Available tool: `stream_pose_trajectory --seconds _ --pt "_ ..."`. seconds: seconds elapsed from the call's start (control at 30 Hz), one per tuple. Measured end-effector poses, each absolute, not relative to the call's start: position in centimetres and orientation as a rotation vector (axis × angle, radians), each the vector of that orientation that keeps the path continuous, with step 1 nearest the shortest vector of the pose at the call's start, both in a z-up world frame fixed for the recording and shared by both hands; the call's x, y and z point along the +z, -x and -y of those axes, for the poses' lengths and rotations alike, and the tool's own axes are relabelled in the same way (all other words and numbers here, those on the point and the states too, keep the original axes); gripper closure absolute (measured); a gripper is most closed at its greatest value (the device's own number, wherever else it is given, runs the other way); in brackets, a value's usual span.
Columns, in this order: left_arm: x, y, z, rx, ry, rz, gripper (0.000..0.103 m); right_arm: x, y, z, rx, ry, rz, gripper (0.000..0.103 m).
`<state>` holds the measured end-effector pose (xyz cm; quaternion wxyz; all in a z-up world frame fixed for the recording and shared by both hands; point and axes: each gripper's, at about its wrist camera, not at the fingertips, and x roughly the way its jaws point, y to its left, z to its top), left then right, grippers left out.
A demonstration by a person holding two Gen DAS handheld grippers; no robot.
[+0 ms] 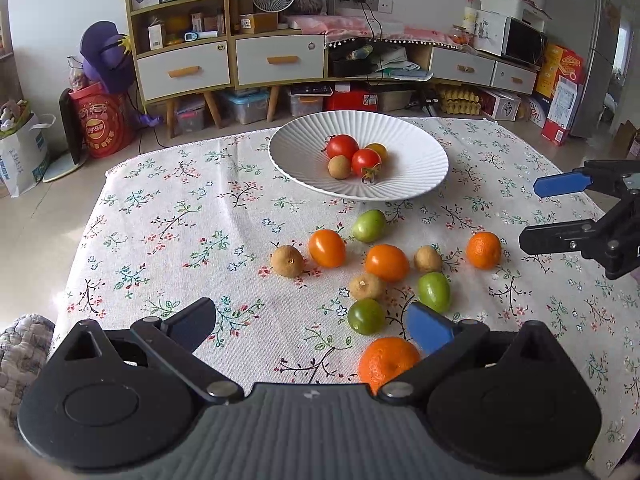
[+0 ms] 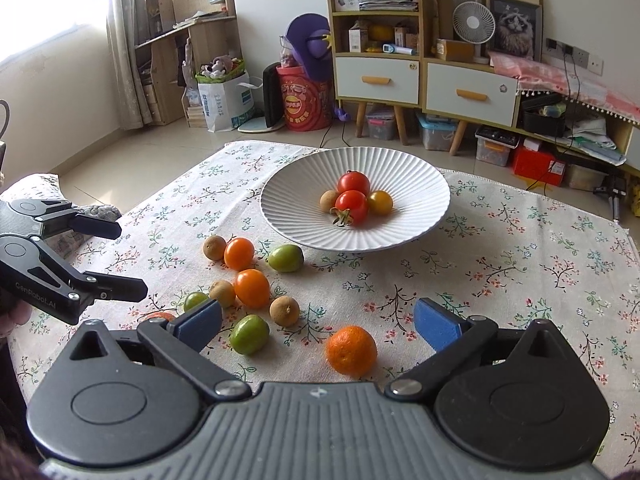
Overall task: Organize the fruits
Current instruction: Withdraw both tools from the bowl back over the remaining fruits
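both grippers (image 1: pixel 310 326) (image 2: pixel 318 320) spread wide, empty; ribbed white plate (image 2: pixel 416 184) holds glossy round tomatoes (image 2: pixel 352 205); dimpled mandarin (image 2: pixel 351 350) on floral cloth (image 2: pixel 520 248).

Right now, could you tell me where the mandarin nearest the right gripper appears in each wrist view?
Left wrist view: the mandarin lies right of centre, at the right end of the loose fruit, near the right gripper.
Right wrist view: bottom centre, just ahead of the open fingers.
Shared landmark: the white plate, beyond the fruit in both.
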<state>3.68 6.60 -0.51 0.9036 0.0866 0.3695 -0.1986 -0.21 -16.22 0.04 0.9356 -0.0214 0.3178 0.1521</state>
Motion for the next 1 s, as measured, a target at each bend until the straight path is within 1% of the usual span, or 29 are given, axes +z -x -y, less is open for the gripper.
stream_pose_trajectory --seconds 0.27,0.67,0.73,1.0 --pt "-2.5 -2.4 -7.4 -0.452 -0.218 -0.808 0.004 -2.0 1.1 15.0 0.352 0.094 -0.698 0.001" --pt "-5.6 -1.1 -5.3 -0.525 -0.237 -0.897 0.004 -5.2 0.5 15.0 0.318 0.159 -0.789 0.001" --pt "-5.9 -0.6 -4.7 -0.530 -0.255 -0.858 0.004 -5.8 0.0 15.4 0.292 0.152 -0.804 0.001" --pt "-6.3 -0.6 -3.3 -0.545 -0.240 -0.825 0.004 -6.2 -1.2 16.7 0.275 0.116 -0.790 0.000"
